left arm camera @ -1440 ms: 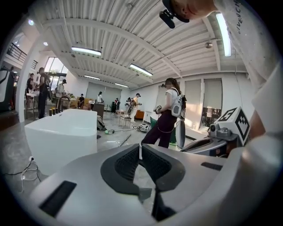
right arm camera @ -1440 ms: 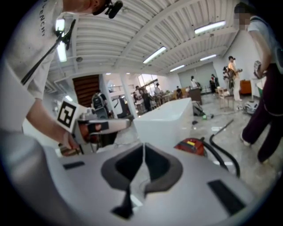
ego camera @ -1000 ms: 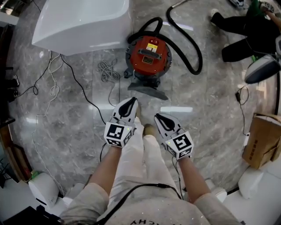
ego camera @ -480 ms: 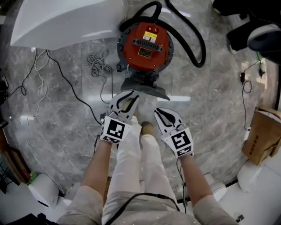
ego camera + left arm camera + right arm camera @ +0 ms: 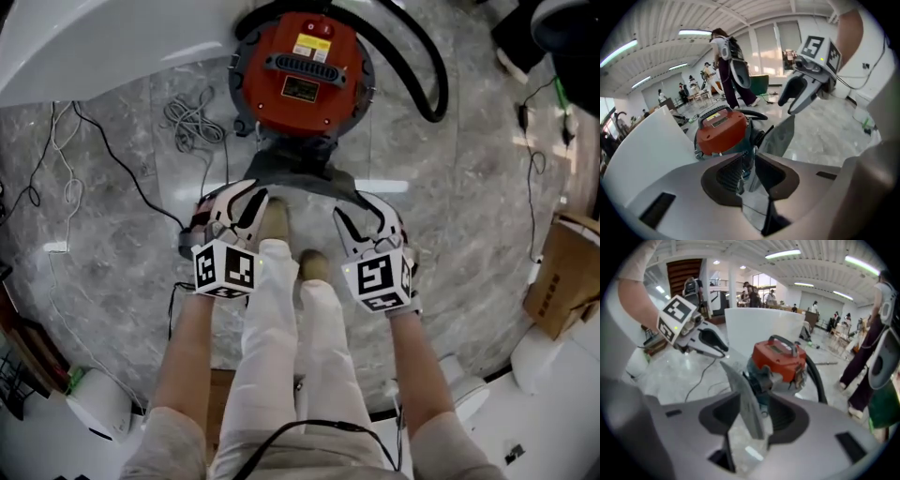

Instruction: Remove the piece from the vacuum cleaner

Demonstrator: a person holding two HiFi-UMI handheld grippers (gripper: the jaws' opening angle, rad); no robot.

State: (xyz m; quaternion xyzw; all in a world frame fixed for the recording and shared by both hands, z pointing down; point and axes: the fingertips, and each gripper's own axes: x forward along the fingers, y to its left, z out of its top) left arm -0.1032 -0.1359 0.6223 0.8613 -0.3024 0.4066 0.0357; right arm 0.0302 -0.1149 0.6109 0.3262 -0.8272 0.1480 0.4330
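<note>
The red vacuum cleaner [image 5: 302, 70] stands on the marble floor just ahead of me. A flat grey nozzle piece [image 5: 298, 173] sticks out from its front. My left gripper [image 5: 246, 199] is at the piece's left end and my right gripper [image 5: 367, 211] at its right end. Both jaws are opening. In the left gripper view the grey piece [image 5: 780, 136] runs between the left gripper's [image 5: 750, 171] pads with a gap. In the right gripper view the piece [image 5: 745, 399] stands edge-on between the right gripper's [image 5: 750, 416] spread pads, which do not press on it.
A black hose [image 5: 427, 75] loops from the vacuum to the right. A large white glossy body [image 5: 112, 47] lies at the upper left, with coiled cables [image 5: 192, 122] beside it. A cardboard box [image 5: 562, 281] stands at the right. My own legs [image 5: 281, 319] are between the grippers.
Both grippers have moved forward to the grey piece at the vacuum's front, and their jaws have gone from shut to open around its ends.
</note>
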